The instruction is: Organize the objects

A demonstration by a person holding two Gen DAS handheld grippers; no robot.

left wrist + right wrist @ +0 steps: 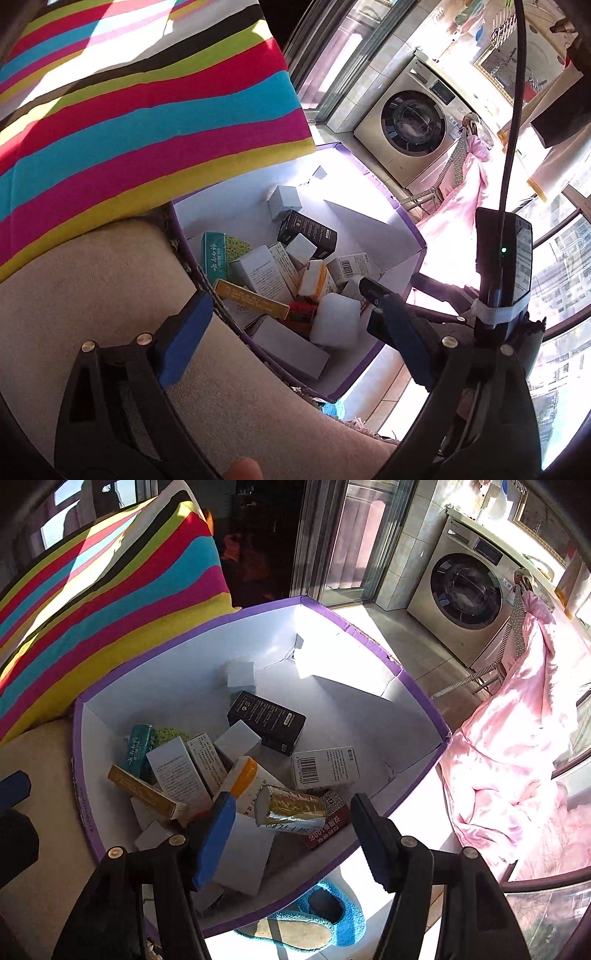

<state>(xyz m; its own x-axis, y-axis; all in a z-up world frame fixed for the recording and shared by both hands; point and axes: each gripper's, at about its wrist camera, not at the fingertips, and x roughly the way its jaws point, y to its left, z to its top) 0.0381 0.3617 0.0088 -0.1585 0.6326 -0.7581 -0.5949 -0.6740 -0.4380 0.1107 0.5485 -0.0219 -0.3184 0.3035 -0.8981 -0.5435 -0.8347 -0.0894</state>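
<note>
A white cardboard bin with a purple rim (417,698) holds several small cartons. Among them are a black box (269,716), a barcode box (325,768), a yellow box (147,794) and a teal box (136,749). My right gripper (291,801) hangs open over the bin's near side. A gold foil pack (291,806) lies between its fingers, and neither pad touches it. My left gripper (284,295) is open wide above the bin's (402,221) near edge, over the yellow box (251,297) and a white block (336,317), holding nothing.
The bin rests on a beige cushion (92,288) beside a striped pillow (110,590). A washing machine (465,590) and a pink cloth (517,720) are at the right. A blue slipper (325,915) lies on the floor under the bin's corner. The right tool's black housing (504,258) is close to my left gripper.
</note>
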